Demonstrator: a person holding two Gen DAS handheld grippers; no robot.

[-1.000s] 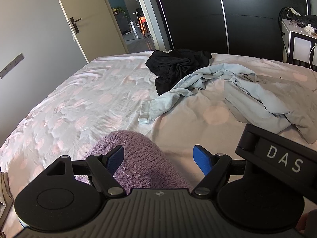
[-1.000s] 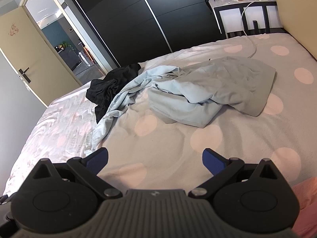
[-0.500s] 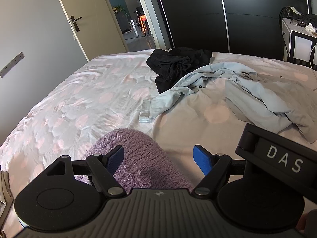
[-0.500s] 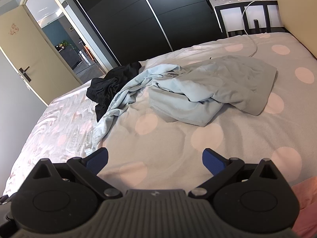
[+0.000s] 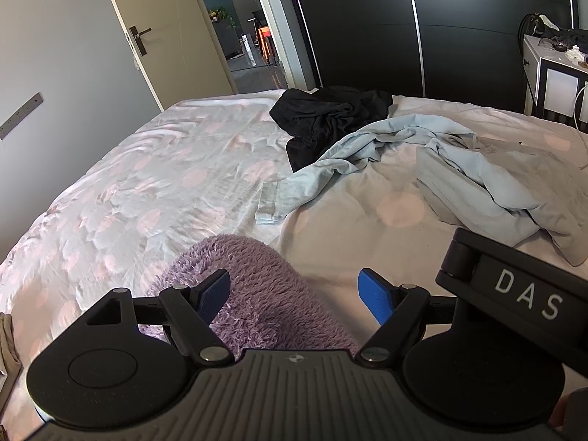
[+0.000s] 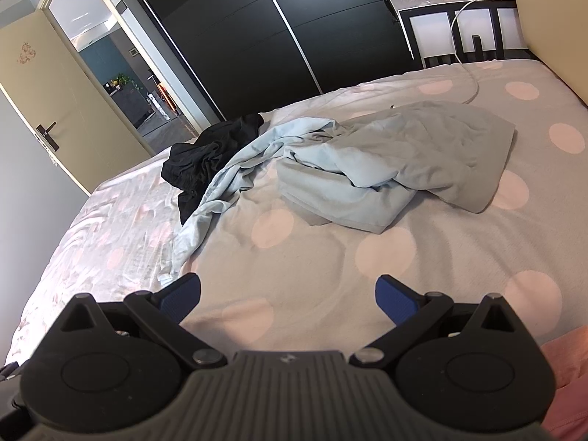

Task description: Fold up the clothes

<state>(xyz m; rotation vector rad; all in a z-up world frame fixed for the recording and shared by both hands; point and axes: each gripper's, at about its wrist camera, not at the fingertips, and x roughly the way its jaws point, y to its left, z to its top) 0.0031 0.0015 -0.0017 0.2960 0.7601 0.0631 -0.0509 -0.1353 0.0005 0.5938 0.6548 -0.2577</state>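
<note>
A crumpled light blue garment [image 5: 367, 154] [image 6: 330, 169] lies across the middle of the bed. A grey garment [image 6: 459, 147] [image 5: 533, 183] lies bunched against its right side. A black garment [image 5: 327, 117] [image 6: 209, 154] is heaped at the far edge. A fuzzy purple garment [image 5: 257, 294] lies just under my left gripper [image 5: 294, 294], which is open and empty above it. My right gripper [image 6: 288, 294] is open and empty over bare sheet, well short of the clothes. Its body shows in the left wrist view [image 5: 514, 294].
The bed [image 6: 386, 250] has a grey sheet with pink dots. A black wardrobe [image 5: 422, 29] stands behind it, an open door [image 5: 154, 33] at the far left, a white nightstand [image 6: 459, 22] at the far right. A pink cloth [image 6: 566, 367] lies at the near right.
Both grippers have shifted slightly; the clothes sit a little lower in both views. Nothing was grasped and the clothes have not moved.
</note>
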